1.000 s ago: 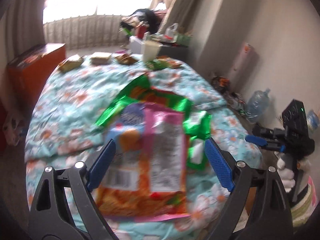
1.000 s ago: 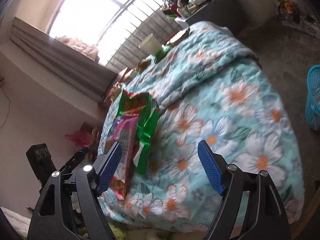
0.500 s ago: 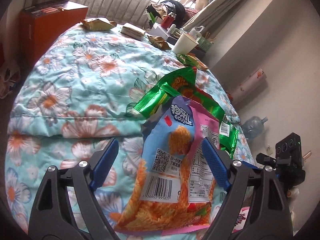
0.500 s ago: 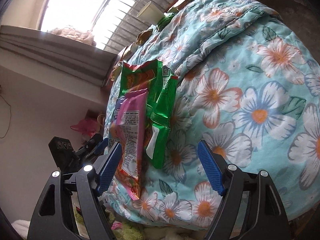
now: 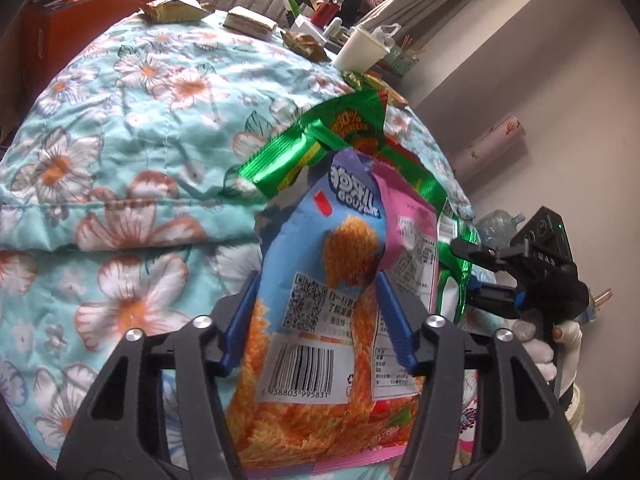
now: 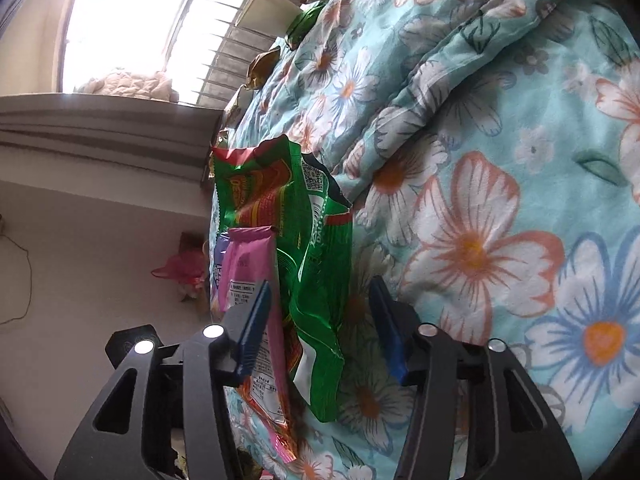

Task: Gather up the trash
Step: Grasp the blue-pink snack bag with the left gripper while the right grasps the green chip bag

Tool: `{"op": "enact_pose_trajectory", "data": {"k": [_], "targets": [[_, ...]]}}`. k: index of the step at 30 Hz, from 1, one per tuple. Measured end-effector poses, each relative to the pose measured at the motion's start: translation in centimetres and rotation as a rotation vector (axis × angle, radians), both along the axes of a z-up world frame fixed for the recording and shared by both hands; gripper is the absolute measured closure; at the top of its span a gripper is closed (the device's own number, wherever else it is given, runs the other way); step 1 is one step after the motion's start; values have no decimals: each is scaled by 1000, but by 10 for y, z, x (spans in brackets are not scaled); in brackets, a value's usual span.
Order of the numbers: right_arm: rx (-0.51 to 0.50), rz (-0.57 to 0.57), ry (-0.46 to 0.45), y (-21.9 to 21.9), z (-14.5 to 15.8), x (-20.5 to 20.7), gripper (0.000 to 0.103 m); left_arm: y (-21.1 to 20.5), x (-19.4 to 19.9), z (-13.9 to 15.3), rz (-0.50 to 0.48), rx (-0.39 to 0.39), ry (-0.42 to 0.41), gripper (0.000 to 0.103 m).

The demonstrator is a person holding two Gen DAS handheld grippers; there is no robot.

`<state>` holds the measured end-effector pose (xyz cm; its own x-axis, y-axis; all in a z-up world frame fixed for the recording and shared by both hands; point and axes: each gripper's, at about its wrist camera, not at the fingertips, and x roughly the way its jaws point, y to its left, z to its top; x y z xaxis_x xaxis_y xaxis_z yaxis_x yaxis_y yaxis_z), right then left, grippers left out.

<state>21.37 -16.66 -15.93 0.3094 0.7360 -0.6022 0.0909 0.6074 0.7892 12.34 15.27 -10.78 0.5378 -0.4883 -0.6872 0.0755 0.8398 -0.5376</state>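
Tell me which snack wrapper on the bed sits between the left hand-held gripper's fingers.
The blue-and-orange snack bag with the barcode, lying on top of the pink wrapper and green wrapper.

Left gripper (image 5: 316, 312), right gripper (image 6: 320, 320): fingers just been closing, angled downward.

left tool (image 5: 316, 312) closing: pinches blue snack bag (image 5: 320, 300) | right tool (image 6: 320, 316) closing: around green wrapper (image 6: 316, 280)

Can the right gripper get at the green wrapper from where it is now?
Probably yes. The right gripper already has the green wrapper between its fingers, jaws just closing, with the pink packet against its left finger and nothing blocking. The left gripper works the blue snack bag alongside.
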Motion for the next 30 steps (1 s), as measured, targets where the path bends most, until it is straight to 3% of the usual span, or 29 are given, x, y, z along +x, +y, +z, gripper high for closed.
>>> {"op": "enact_pose_trajectory", "data": {"k": [3, 8, 12, 18, 20, 26, 29, 30], "targets": [[15, -23, 1, -4, -3, -3, 81, -6, -4, -2, -25, -5, 6, 68], [3, -109, -49, -32, 8, -21, 85, -16, -15, 5, -54, -53, -29, 93], [-19, -233, -100, -72, 20, -45, 87, -18, -24, 16, -46, -117, -83, 101], [-19, -369, -115, -119, 30, -92, 84, -13, -28, 23, 24, -146, -111, 101], [-60, -318, -77, -113, 28, -104, 81, -14, -26, 19, 45, -141, -91, 101], [-232, -102, -28, -90, 34, -137, 44, -16, -22, 5, 72, -128, -25, 101], [-360, -109, -71, -103, 53, -148, 43, -14, -21, -1, 71, -133, 9, 97], [-368, -127, -85, -112, 58, -149, 43, -15, -20, -4, 66, -131, 25, 85]]}}
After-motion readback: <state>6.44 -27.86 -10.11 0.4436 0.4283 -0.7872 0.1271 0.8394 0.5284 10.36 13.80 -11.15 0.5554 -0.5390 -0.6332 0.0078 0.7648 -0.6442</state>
